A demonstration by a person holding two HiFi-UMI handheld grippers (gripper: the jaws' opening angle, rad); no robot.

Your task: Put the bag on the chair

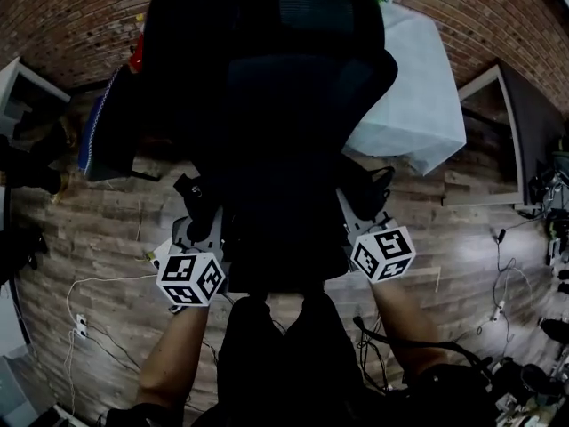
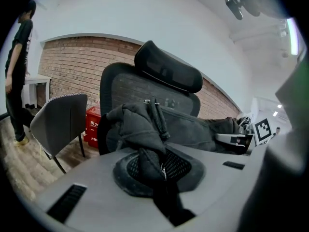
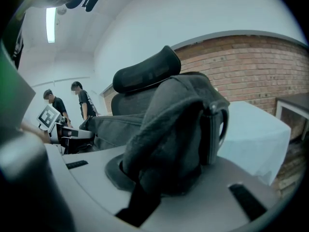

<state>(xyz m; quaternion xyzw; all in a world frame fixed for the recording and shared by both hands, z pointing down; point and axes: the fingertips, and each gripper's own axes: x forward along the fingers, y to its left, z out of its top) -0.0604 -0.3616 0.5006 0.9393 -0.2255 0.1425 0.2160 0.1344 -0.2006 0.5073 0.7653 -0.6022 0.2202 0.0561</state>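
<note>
A dark grey fabric bag [image 2: 193, 132] hangs stretched between my two grippers. The left gripper [image 2: 161, 178] is shut on a bunched fold of it with a zip. The right gripper [image 3: 154, 178] is shut on the other end, beside a strap loop [image 3: 217, 129]. In the head view the bag [image 1: 284, 247] is a dark mass just above the seat of the black office chair [image 1: 293, 34], with the left gripper [image 1: 203, 225] and right gripper [image 1: 360, 207] on either side. The chair's headrest [image 2: 169, 74] rises behind the bag. The seat itself is hidden in the dark.
A grey side chair [image 1: 107, 123] and a red crate [image 2: 94, 124] stand to the left. A white-covered table [image 1: 413, 96] is to the right of the office chair. Cables [image 1: 89, 327] lie on the wooden floor. A person [image 2: 17, 71] stands far left; two people [image 3: 58, 105] stand further off.
</note>
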